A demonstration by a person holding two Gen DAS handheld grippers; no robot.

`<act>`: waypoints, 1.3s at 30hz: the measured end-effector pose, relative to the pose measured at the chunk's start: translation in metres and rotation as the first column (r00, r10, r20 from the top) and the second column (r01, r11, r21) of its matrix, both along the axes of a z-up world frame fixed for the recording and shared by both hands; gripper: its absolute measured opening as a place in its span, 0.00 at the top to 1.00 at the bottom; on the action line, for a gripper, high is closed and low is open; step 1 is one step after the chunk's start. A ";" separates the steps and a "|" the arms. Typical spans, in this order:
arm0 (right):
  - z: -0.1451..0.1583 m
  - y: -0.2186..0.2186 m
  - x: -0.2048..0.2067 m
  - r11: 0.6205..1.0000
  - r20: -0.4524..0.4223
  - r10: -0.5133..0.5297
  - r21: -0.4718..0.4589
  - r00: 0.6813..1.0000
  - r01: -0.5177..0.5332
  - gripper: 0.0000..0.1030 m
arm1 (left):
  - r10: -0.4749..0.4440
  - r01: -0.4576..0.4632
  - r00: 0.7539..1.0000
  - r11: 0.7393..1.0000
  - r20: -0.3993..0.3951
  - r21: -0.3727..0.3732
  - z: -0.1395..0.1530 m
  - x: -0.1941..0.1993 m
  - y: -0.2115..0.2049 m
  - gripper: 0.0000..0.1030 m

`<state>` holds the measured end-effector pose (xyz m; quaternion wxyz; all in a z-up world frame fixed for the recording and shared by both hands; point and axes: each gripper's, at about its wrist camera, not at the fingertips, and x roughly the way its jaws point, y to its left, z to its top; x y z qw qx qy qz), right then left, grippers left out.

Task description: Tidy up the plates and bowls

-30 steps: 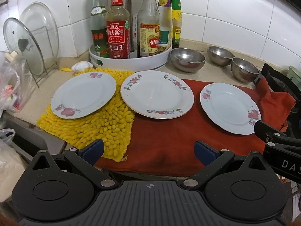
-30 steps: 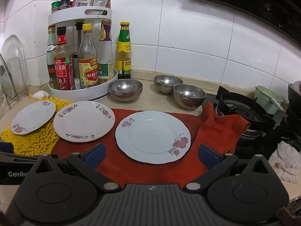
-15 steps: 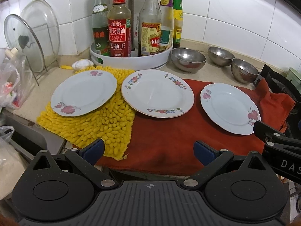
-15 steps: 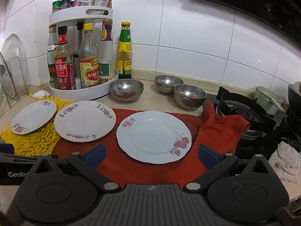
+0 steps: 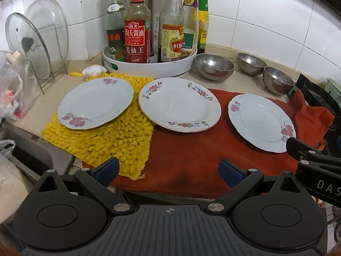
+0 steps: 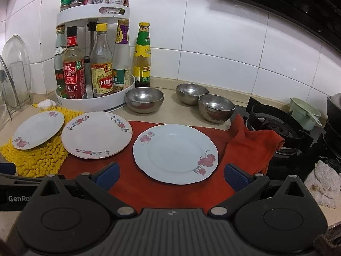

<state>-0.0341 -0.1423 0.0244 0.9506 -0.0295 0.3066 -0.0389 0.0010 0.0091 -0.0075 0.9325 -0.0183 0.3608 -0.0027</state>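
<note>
Three plates lie unmoved along the bench's front edge, bowls behind. Both grippers, left and right, barely drift; jaws wide, empty. I've started nothing.

Light was even and fairly bright, falling from above — soft glints sat in the steel bowls and on the wall tiles. Shadows stayed faint. Both fisheye views bent straight lines hard toward dark corners — focus stayed sharp.
</note>
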 end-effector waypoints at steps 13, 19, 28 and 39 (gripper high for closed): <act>-0.006 -0.015 0.024 0.999 -0.044 0.025 0.030 0.999 -0.024 0.03 | 0.031 -0.031 0.999 0.999 -0.022 0.010 -0.002 0.017 -0.013 0.03; -0.008 -0.025 0.039 0.999 -0.052 0.044 0.035 0.998 -0.042 0.03 | 0.048 -0.049 0.998 0.999 -0.043 -0.011 -0.002 0.029 -0.022 0.04; -0.006 -0.032 0.068 0.994 -0.055 0.105 0.033 0.993 -0.104 0.03 | 0.085 -0.087 0.995 0.995 -0.061 -0.042 0.001 0.047 -0.024 0.04; -0.008 -0.018 0.110 0.970 -0.055 0.244 0.005 0.968 -0.244 0.03 | 0.109 -0.110 0.994 0.993 -0.018 -0.033 -0.002 0.062 -0.007 0.02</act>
